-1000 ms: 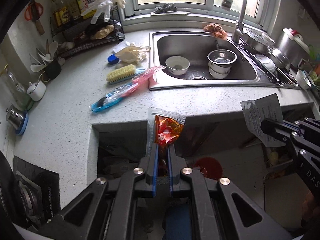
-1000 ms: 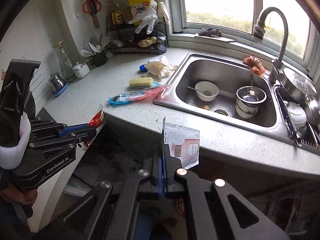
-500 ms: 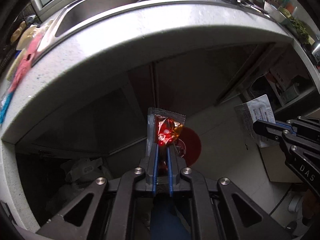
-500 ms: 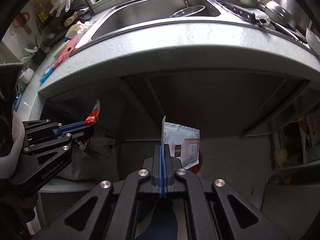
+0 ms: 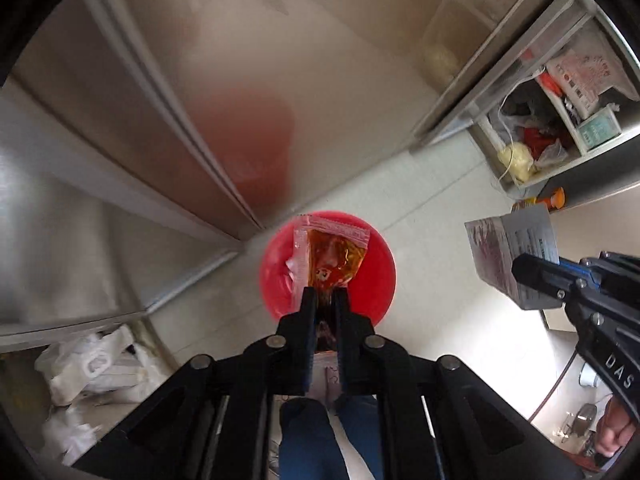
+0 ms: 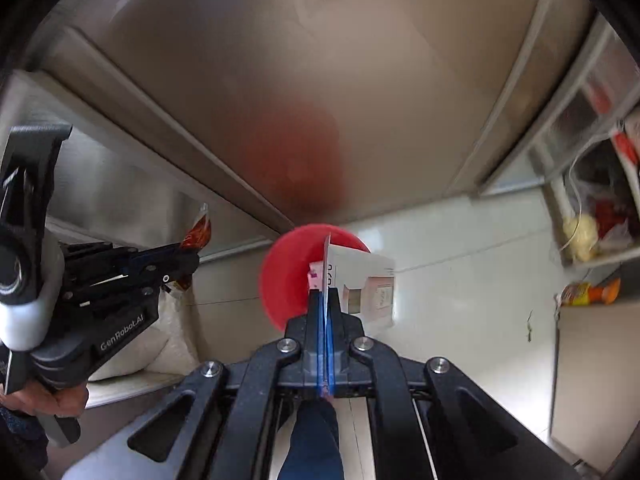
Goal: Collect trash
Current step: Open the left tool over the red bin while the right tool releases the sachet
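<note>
Left wrist view. The left gripper (image 5: 325, 298) was closed on the lower edge of a small clear plastic sachet with an orange-red filling and a crimped white top seal (image 5: 334, 254). The sachet stood upright from the jaws, directly in line with the round red plastic bin (image 5: 376, 280) on the pale tiled floor (image 5: 440, 216) below. At the right edge, the right gripper (image 5: 520, 270) pinched a folded grey-and-white printed paper packet (image 5: 512, 248), held to the side of the bin and apart from it. Brushed metal cabinet doors (image 5: 120, 128) rose behind the bin.

Right wrist view. The right gripper (image 6: 325, 294) was shut narrowly on one edge of the paper packet (image 6: 364, 284), which fanned out to the right, in line with the red bin (image 6: 288, 280). The left gripper (image 6: 192, 262) showed at the left, the sachet (image 6: 200, 232) projecting above its tips.

Handling. Both pieces appeared very light. The sachet looked soft, slick and pliable; a pinch on the flat sealed margin seemed safer than one on the filled belly, which might burst or slide. The packet looked thin yet moderately stiff, so an edge grip probably sufficed, though it could flutter off line when released.
</note>
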A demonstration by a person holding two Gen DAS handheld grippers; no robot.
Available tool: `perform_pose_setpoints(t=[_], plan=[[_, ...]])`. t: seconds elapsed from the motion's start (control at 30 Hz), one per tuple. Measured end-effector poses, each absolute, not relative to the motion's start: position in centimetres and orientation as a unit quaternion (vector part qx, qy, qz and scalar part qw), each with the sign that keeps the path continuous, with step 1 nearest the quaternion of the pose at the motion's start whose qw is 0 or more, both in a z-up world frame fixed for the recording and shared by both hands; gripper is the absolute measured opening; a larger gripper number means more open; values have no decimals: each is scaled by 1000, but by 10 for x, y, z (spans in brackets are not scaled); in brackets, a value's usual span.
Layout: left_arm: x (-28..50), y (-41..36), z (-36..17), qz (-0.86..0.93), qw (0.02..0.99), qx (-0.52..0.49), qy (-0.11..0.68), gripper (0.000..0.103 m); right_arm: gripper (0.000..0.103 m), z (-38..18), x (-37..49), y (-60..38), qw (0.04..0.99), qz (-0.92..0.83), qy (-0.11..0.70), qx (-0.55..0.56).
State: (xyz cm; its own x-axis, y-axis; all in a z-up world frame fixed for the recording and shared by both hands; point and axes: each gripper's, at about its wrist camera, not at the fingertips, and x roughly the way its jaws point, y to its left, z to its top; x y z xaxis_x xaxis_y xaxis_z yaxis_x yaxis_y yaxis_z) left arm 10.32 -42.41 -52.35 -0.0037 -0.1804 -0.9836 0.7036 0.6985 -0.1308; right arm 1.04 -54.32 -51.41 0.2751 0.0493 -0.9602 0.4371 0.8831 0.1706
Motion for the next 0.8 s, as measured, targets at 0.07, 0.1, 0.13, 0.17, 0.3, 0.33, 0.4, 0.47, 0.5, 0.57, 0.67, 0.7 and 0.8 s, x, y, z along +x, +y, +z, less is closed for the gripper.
perform_pose_setpoints(t=[0.07,0.1,0.13,0.17,0.3,0.33,0.4,0.47,0.5,0.57,0.67,0.7,0.8], plan=[[103,-431,-540,-335,667,211,631,9,1,-527,9,-549,769,-133,588,213],[101,-434,-546,-337,665,215,631,12,1,-532,8,-552,768,-136,588,215],[98,-437,-551,-338,665,221,629,14,1,-535,7,-552,768,-139,587,217],[96,-441,-555,-340,662,228,627,18,1,-536,5,-554,767,-142,586,220],[94,-450,-557,-347,658,235,625,46,1,-536,-2,-555,765,-150,581,233],[94,-448,-559,-347,658,235,626,52,1,-533,-4,-552,763,-155,581,237],[91,-450,-557,-349,655,244,625,53,1,-533,-4,-551,760,-160,580,247],[91,-450,-554,-348,657,250,621,53,1,-529,-5,-550,761,-163,575,253],[91,-449,-551,-347,659,247,619,53,1,-526,-5,-550,762,-164,573,253],[94,-444,-549,-346,662,238,621,53,1,-522,-6,-547,764,-162,573,249],[100,-435,-542,-344,666,226,622,53,1,-517,-4,-542,768,-155,572,242],[101,-431,-539,-342,670,222,621,53,1,-514,-2,-540,770,-151,572,240],[105,-422,-535,-342,677,215,616,54,1,-516,2,-531,773,-139,572,237]])
